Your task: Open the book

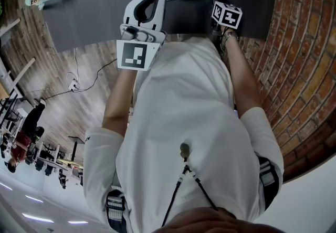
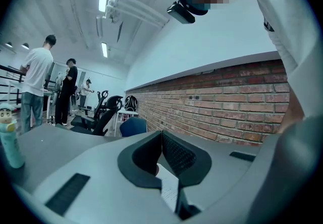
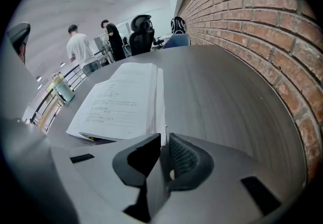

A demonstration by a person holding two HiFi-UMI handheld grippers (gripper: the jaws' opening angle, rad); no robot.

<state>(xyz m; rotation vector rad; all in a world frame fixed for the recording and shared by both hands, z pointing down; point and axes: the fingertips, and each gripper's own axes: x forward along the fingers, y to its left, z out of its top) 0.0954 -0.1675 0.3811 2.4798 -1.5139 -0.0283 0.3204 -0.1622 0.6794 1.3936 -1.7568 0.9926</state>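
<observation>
Right gripper view: thick white printed-paper book [image 3: 118, 99], pages likely light, floppy, tearable; pinch corner edge. Right gripper [image 3: 164, 140] closed; left gripper [image 2: 162, 140] clamps white page [image 2: 169, 190].

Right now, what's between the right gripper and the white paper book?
Nothing: the right gripper view shows the white paper book reaching up to the right gripper.

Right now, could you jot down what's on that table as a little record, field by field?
table: dark grey, beside a brick wall
book: lies flat, printed page up
left tongs: tips together, level, above the book's near edge
right tongs: almost closed, tilted down at the book's near right corner
bottle: teal, cartoon head, upright, far left on the table
</observation>
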